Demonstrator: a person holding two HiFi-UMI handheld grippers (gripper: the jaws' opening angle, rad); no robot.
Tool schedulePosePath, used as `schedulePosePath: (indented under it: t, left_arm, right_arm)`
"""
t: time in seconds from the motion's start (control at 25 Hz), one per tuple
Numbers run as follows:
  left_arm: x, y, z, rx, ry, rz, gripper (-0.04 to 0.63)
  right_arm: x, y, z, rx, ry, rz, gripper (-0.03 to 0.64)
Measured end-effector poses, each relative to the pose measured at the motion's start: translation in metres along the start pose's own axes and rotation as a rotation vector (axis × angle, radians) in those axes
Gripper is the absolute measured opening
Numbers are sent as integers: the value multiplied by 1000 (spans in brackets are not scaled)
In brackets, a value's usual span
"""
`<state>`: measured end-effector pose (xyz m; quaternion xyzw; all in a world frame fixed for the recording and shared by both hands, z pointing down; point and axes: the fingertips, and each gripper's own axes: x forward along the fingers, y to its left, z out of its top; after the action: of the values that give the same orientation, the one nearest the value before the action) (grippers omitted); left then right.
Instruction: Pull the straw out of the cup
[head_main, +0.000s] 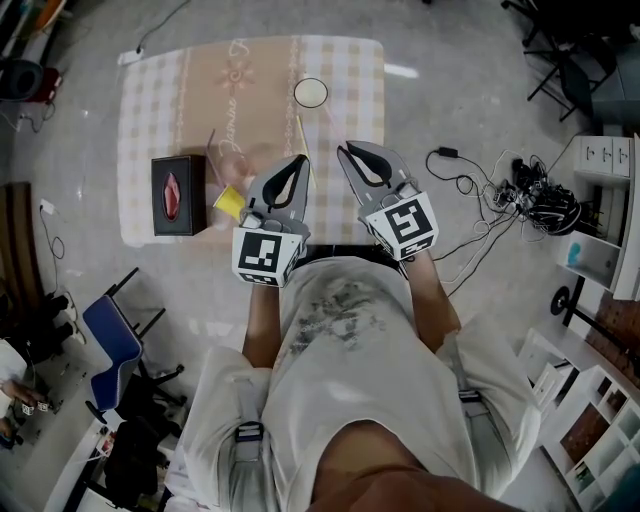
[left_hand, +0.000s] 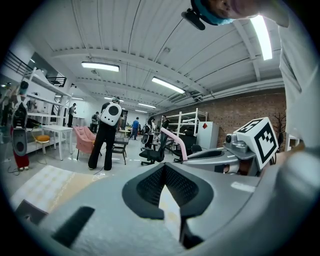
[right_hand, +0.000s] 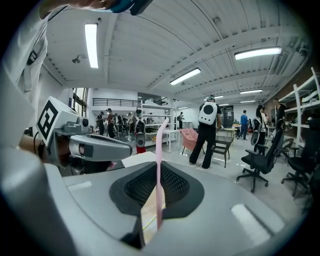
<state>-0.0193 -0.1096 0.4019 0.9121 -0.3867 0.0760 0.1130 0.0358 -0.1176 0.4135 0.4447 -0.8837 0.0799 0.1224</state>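
My right gripper (head_main: 345, 150) is shut on a thin pink straw (right_hand: 159, 145), which stands up out of its jaws with a bent top. The same straw (left_hand: 176, 141) shows in the left gripper view, clear of any cup. My left gripper (head_main: 300, 160) is beside it, its jaw tips together and nothing between them. A yellow cup (head_main: 229, 201) lies on the checked tablecloth (head_main: 150, 120) just left of the left gripper. A white round cup (head_main: 311, 92) stands farther back. Both grippers hover over the table's near edge.
A black tissue box (head_main: 178, 194) sits at the table's near left. A thin pale stick (head_main: 303, 145) lies on the cloth ahead of the grippers. A blue chair (head_main: 112, 335) stands at lower left; cables (head_main: 470, 190) and shelves (head_main: 600, 180) are to the right. People (left_hand: 106, 135) stand beyond.
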Motion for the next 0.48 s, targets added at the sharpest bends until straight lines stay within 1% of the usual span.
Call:
schedulePosePath:
  t: [0.48]
  left_arm:
    - [-8,-3,-7,10,9,-8,5]
  right_arm:
    - [-15,10,-2,0,-4,9,29]
